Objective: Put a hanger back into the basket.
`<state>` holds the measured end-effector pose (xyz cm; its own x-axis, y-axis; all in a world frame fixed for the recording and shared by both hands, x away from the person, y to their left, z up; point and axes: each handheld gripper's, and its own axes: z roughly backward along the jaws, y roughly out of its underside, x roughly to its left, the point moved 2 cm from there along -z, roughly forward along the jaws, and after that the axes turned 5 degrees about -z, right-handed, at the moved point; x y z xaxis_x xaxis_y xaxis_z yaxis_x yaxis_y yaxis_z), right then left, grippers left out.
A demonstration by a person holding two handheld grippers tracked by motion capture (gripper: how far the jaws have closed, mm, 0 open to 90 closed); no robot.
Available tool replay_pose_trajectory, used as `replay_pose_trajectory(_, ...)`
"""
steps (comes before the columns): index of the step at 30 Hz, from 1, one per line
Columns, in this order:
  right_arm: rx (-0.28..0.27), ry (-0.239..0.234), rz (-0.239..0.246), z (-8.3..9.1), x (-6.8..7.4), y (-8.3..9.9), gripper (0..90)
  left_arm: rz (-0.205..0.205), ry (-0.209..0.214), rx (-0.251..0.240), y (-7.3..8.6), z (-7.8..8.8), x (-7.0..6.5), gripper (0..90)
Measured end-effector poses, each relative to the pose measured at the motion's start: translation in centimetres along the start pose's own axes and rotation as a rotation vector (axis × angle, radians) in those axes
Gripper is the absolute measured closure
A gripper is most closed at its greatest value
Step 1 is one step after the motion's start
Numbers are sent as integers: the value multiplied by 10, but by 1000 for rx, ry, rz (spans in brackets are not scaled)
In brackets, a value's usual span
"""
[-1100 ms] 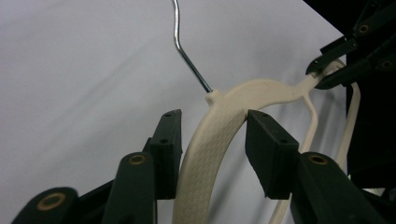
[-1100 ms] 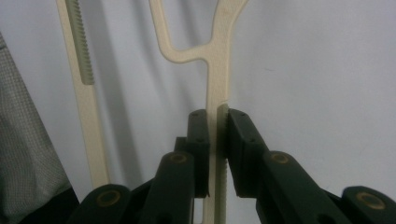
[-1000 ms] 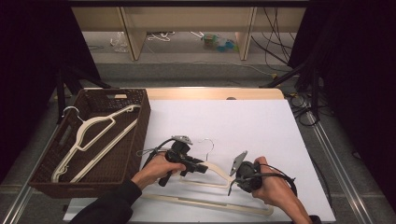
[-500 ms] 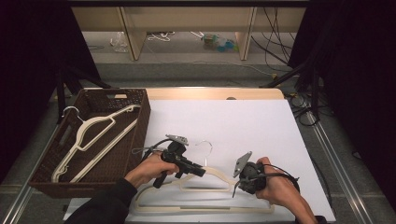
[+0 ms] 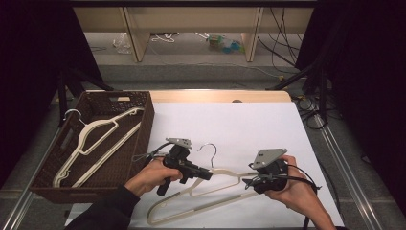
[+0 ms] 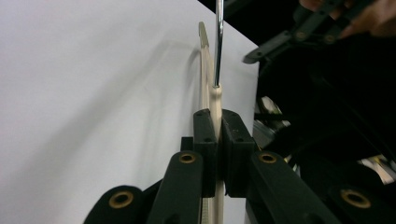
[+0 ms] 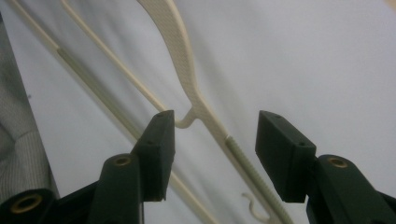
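A cream plastic hanger (image 5: 191, 203) with a metal hook (image 5: 209, 149) lies near the front edge of the white table (image 5: 239, 124). My left gripper (image 5: 207, 174) is shut on the hanger's neck just below the hook. In the left gripper view the jaws pinch the cream neck (image 6: 215, 100), and the hook's wire (image 6: 218, 42) rises beyond them. My right gripper (image 5: 247, 182) is at the hanger's right shoulder and stands open. In the right gripper view the hanger's arm (image 7: 180, 51) runs between the spread jaws (image 7: 215, 120), and neither pad touches it.
A brown woven basket (image 5: 143, 103) stands at the table's left and holds another cream hanger (image 5: 95, 139). The right gripper (image 6: 299, 32) shows far off in the left gripper view. Shelving and cables lie beyond the table's far edge.
The hanger has turned on the table, its right end swinging up toward the right gripper. The left gripper stays shut on the neck and has shifted slightly. The right gripper has moved a little nearer.
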<state>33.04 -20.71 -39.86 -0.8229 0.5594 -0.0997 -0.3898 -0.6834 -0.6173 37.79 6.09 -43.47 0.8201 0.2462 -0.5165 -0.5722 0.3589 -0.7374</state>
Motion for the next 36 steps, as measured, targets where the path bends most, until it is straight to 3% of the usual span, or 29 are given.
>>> replay_pose_trajectory(2,-44,22,-15,4,-3,2,485,5,-20,-2,-2,6,4,856)
replay_pose_trajectory(6,-65,37,-56,8,-6,11,448,32,-64,-67,-7,19,12,856)
replay_pose_trajectory(8,-86,37,-52,7,-7,16,402,52,-85,-105,-9,28,14,856)
replay_pose_trajectory(12,-97,34,-114,9,-7,30,377,77,-117,-167,-15,44,13,856)
replay_pose_trajectory(13,-84,34,-151,10,-5,34,372,81,-124,-180,-17,48,12,856)
replay_pose_trajectory(18,-49,18,-159,5,-2,48,374,107,-139,-234,-25,66,7,856)
replay_pose_trajectory(20,-55,23,-157,2,0,51,374,111,-164,-247,-29,72,4,855)
replay_pose_trajectory(23,-41,12,-164,4,1,53,374,108,-164,-282,-34,80,-4,856)
replay_pose_trajectory(27,-37,13,-170,6,1,55,374,80,-182,-315,-42,95,-21,855)
replay_pose_trajectory(36,-39,16,-173,4,1,59,374,70,-202,-356,-49,147,-39,856)
